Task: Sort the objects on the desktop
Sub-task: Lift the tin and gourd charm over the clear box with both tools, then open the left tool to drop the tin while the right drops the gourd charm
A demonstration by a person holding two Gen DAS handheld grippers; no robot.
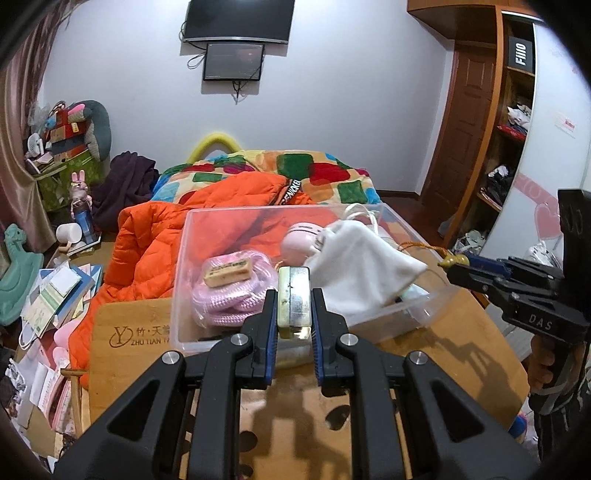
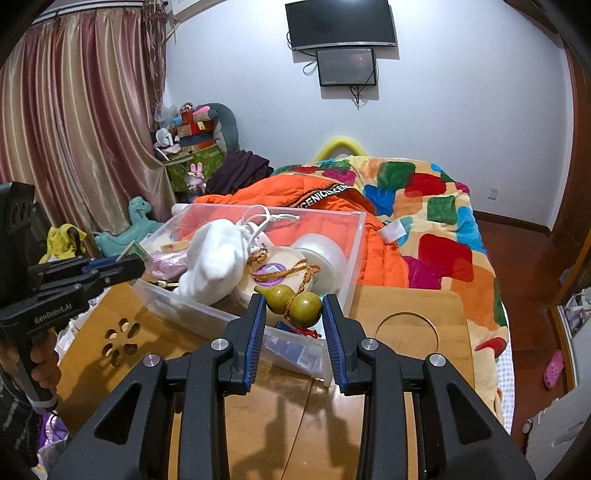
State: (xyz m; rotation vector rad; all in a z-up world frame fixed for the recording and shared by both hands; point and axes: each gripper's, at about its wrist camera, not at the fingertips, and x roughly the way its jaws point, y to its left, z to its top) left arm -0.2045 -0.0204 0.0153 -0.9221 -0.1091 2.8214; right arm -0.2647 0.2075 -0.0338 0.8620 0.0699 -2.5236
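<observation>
Small metal-edged block point(image 1: 293, 301) clamped upright in the left hand-held gripper point(image 1: 293, 314), above the near wall of the clear plastic bin point(image 1: 413, 317). Olive gourd charm point(image 2: 293, 303) pinched in the right hand-held gripper point(image 2: 294, 314), over the same bin's edge. Bin rests on the wooden counter point(image 2: 413, 354), holding a white pouch point(image 1: 364, 258) and pink cord point(image 1: 225, 299).

Both wrist views look down and forward, close over the counter point(image 1: 122, 314); they share the clear bin point(image 2: 354, 236), bed point(image 2: 443, 206) and wall screens point(image 1: 236, 18).
</observation>
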